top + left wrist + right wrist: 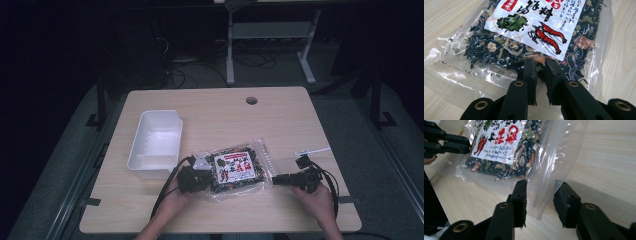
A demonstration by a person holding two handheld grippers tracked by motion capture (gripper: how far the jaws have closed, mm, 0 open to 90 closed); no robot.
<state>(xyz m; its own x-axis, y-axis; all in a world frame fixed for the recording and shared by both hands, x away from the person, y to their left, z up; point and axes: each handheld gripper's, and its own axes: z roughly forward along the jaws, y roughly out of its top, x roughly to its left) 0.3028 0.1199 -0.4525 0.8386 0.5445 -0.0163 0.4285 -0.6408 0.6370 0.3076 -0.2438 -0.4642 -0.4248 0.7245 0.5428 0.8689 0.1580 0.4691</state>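
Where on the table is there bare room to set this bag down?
Bare wood: the far half, from the white bin across to the cable hole, and the front strip on the table. Crowded: the near middle, with the bag between the left gripper and right gripper.

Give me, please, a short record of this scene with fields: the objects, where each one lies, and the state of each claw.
table: light wood table, round hole near far edge
bag: clear plastic bag of dark dried food, white label with red shrimp, near front centre
bin: white bin, empty, left of bag
left claw: left claw closed on bag's near edge
right claw: right claw open, jaws either side of bag's clear end flap, not yet pinching
hands: one hand behind each claw
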